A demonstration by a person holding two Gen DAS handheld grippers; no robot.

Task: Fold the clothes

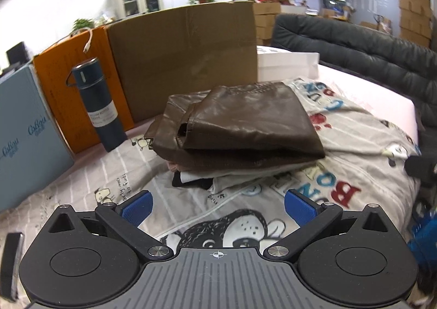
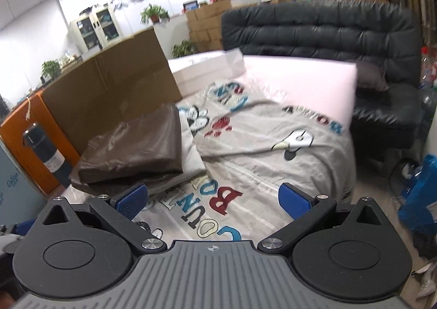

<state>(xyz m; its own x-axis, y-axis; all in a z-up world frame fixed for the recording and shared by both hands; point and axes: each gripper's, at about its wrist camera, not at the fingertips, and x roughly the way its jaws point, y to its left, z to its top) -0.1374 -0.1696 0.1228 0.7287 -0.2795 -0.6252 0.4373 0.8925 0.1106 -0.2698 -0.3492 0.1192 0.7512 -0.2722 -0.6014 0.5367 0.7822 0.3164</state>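
Observation:
A folded brown leather-look garment point(image 1: 240, 118) lies on top of a pile of folded clothes point(image 1: 218, 175) on a grey cartoon-print sheet point(image 1: 355, 150). My left gripper point(image 1: 218, 206) is open and empty, just in front of the pile. In the right wrist view the brown garment point(image 2: 136, 142) lies to the left, on the printed sheet point(image 2: 273, 156). My right gripper point(image 2: 214, 201) is open and empty, above the sheet to the right of the pile.
A dark blue bottle point(image 1: 98, 104) stands left of the pile, in front of an orange box point(image 1: 62, 77) and a big brown carton point(image 1: 185, 58). A white box point(image 1: 286, 66) sits behind. A black sofa point(image 2: 327, 36) lies beyond the pink mattress point(image 2: 300, 82).

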